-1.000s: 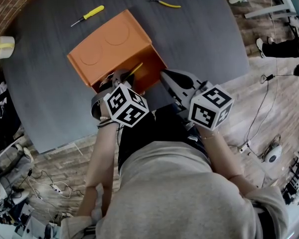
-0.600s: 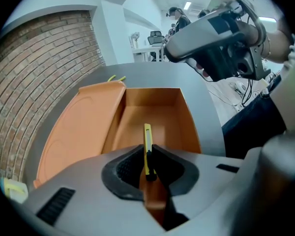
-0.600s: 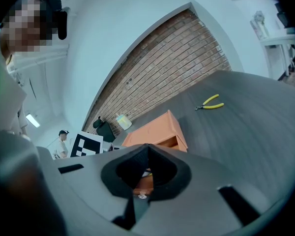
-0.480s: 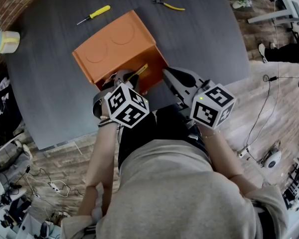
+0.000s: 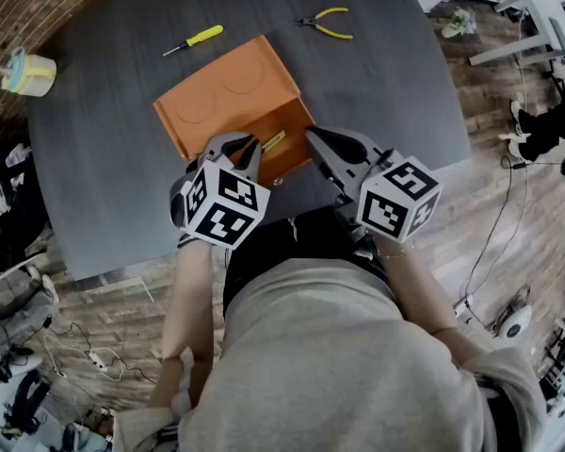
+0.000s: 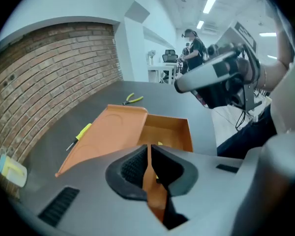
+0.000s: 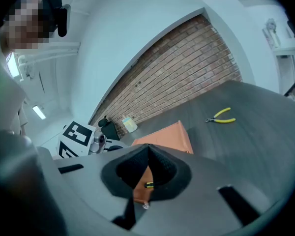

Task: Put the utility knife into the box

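Observation:
The orange box (image 5: 228, 99) lies on the dark table with its lid folded back and its open compartment facing me. The yellow utility knife (image 5: 273, 142) lies inside that compartment. My left gripper (image 5: 250, 147) hovers at the compartment's near left edge, jaws shut with nothing between them. A sliver of the knife (image 6: 160, 143) shows just past its tips (image 6: 148, 147). My right gripper (image 5: 311, 137) is beside the box's near right corner, also shut and empty. Through its jaws (image 7: 148, 149) I see the knife (image 7: 148, 184) and the box (image 7: 169, 136).
A yellow screwdriver (image 5: 196, 39) lies beyond the box on the left, and yellow-handled pliers (image 5: 325, 22) beyond it on the right. A small cup (image 5: 24, 72) stands at the table's far left edge. The table's near edge runs under my grippers.
The left gripper has drawn back a little from the box opening. The knife stays in the compartment. The right gripper has barely moved.

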Tool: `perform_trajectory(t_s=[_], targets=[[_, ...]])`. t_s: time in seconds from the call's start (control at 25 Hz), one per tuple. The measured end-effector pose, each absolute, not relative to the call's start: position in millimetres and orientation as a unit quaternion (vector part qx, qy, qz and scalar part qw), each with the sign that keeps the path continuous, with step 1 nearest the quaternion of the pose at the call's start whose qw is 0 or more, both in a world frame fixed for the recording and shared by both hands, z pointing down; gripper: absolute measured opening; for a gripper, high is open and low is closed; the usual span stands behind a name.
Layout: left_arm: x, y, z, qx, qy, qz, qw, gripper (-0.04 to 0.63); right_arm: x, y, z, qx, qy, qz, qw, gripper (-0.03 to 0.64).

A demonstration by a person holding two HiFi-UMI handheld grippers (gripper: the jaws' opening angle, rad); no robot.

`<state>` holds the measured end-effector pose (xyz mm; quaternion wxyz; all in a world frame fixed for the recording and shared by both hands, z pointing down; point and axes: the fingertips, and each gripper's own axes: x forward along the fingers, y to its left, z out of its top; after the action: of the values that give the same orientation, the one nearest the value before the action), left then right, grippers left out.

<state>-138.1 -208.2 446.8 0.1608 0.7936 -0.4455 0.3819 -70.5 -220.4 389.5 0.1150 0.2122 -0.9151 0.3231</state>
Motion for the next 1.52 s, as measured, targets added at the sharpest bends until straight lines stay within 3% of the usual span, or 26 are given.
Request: perform_trajectory(t_s=[0.4,0.76,1.08,1.32,1.52], targets=[[-161.3,-209.5,363.7,0.812,-0.528,0.189,0.161,0.035,-99.4,-217.8,358.4,0.156,-0.939,0.290,0.098,0.006],[-186.6,-190.0,328.1,0.793,-0.584,0.118,0.129,0.020,-128.6,-212.8,325.3,0.101,-0.960,0.249,0.083,0.006],[-199.9,-165.2,282.3,0.774,-0.621,-0.056,0.112,0.018,-136.0,-197.1,303.5,0.074,-0.967,0.235,0.061,0.006],[-192.2,-147.9,288.1,0.764,-0.619,-0.111,0.145,0.018,-136.2,-176.4,306.2,0.049,-0.969,0.232,0.075,0.006],[-186.6,-142.8,311.5,0.751,-0.633,-0.078,0.173,0.018,-139.1,-166.9,315.5,0.038,-0.968,0.228,0.097,0.005]])
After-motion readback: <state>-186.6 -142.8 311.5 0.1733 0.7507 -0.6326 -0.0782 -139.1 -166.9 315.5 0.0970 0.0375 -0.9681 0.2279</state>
